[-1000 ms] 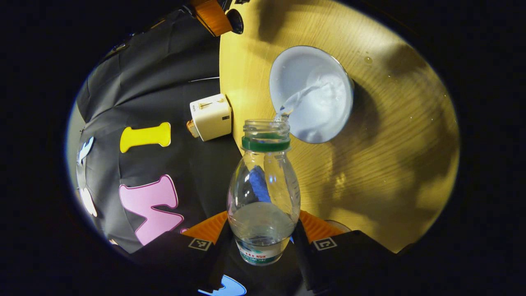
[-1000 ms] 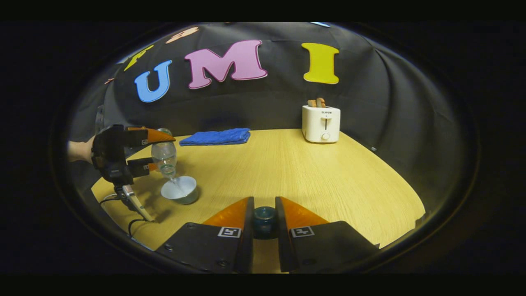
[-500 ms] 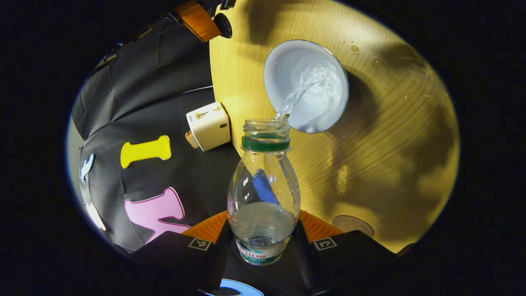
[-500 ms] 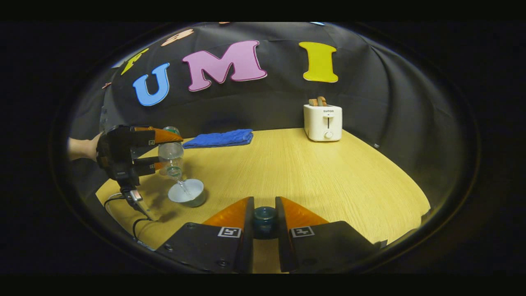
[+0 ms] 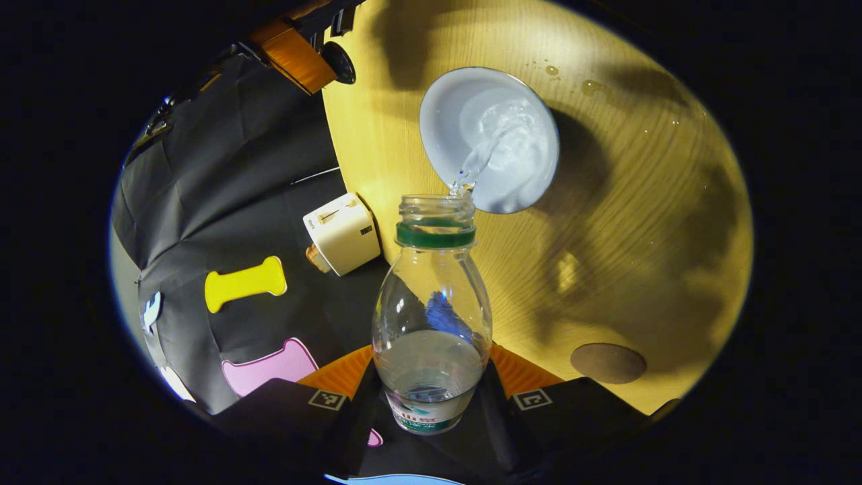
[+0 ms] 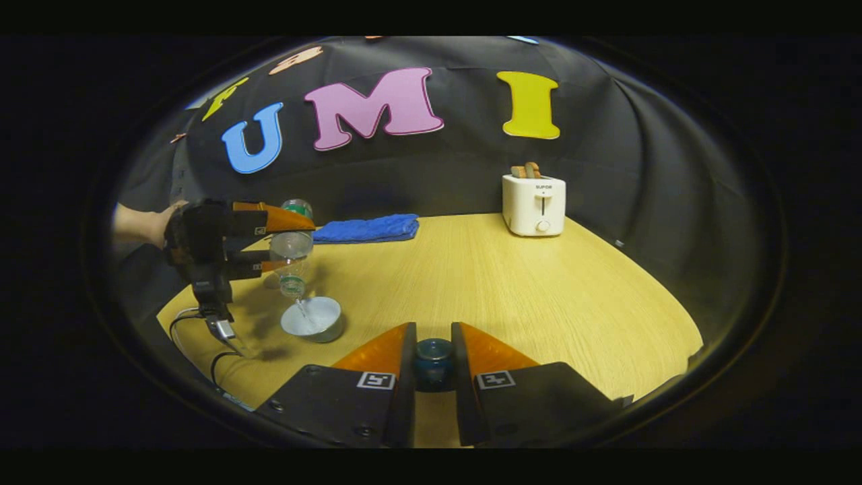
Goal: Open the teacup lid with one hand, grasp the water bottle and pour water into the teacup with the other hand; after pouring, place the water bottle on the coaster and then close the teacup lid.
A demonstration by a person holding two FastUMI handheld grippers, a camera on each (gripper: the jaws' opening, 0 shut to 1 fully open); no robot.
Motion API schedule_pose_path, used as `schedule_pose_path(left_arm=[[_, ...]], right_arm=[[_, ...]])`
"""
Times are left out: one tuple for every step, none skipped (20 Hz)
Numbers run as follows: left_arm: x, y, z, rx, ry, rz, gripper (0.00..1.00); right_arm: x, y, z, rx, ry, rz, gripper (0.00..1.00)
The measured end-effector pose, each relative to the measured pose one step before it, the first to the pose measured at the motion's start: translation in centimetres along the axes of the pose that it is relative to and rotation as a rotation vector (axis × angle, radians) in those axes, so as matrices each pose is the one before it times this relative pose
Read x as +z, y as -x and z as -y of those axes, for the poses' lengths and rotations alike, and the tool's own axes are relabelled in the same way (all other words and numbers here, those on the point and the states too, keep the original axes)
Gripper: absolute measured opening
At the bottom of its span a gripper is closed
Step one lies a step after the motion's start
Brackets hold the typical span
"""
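Since a second ago, the left gripper (image 5: 431,377) has lifted the water bottle (image 5: 432,316) a bit higher, and in the left gripper view more of the round brown coaster (image 5: 608,362) has come out into sight. Water still runs in a thin stream from the bottle's mouth into the teacup (image 5: 489,139).

The left gripper squeezes the bottle from both sides, down near its label. The bottle is clear plastic with a green ring at its neck and no cap, and it is tipped mouth down over the cup. The teacup is round, pale inside, and stands open near the left edge of the table (image 6: 525,283). A few drops lie on the wood beside it.

The right gripper (image 6: 434,360) pinches the dark round knob of the teacup lid (image 6: 434,362) between its fingers, near the front edge of the table.

The table is light wood with fine lines. A blue folded towel (image 6: 367,228) lies at the back edge, and a white toaster (image 6: 534,204) with toast in it stands at the back right. A hand (image 6: 145,224) holds the left gripper, and dark cables (image 6: 195,323) lie below it.
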State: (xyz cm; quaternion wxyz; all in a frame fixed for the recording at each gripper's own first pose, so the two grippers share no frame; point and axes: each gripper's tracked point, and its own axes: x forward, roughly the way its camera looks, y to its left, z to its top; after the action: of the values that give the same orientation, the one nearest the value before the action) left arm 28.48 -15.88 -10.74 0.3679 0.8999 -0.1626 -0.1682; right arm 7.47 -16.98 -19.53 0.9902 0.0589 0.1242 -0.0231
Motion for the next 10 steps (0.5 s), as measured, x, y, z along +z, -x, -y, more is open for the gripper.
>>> schedule_pose_path(left_arm=[[-0.221,-0.041,-0.160,0.00124,-0.01162,0.00319,0.74],[-0.056,-0.041,-0.085,-0.00280,-0.00982,0.00333,0.74],[0.059,-0.009,0.040,-0.00484,-0.01166,0.00492,0.74],[-0.112,-0.018,-0.205,-0.00289,-0.01530,0.00212,0.74],[-0.051,-0.004,-0.154,0.00036,-0.00681,0.00415,0.74],[-0.049,-0.034,-0.108,-0.00353,-0.00393,0.00445,0.74],[-0.008,-0.070,-0.221,0.00336,-0.01090,0.00233,0.74],[-0.193,0.045,-0.273,0.00057,-0.00849,-0.00056,0.74],[-0.091,0.053,-0.143,0.00117,-0.00523,-0.00056,0.74],[-0.103,-0.046,-0.152,0.00011,-0.00463,-0.00082,0.74]], right_arm=[[-0.037,-0.010,-0.109,0.00219,0.00494,-0.00162,0.29],[-0.010,0.031,-0.132,0.00252,0.00404,-0.00026,0.29],[0.025,0.034,-0.056,0.00260,0.00094,-0.00066,0.29],[-0.009,0.090,-0.104,0.00317,-0.00060,-0.00200,0.29],[0.129,-0.024,-0.093,0.00238,0.00161,0.00028,0.29],[0.043,0.050,0.038,0.00081,0.00519,0.00143,0.29],[0.139,0.020,-0.010,0.00109,0.00501,0.00091,0.29],[0.080,-0.002,-0.020,0.00096,0.00203,0.00126,0.29],[0.060,-0.057,-0.031,0.00115,-0.00068,0.00109,0.29],[0.024,0.053,0.007,0.00062,-0.00143,0.00099,0.29]])
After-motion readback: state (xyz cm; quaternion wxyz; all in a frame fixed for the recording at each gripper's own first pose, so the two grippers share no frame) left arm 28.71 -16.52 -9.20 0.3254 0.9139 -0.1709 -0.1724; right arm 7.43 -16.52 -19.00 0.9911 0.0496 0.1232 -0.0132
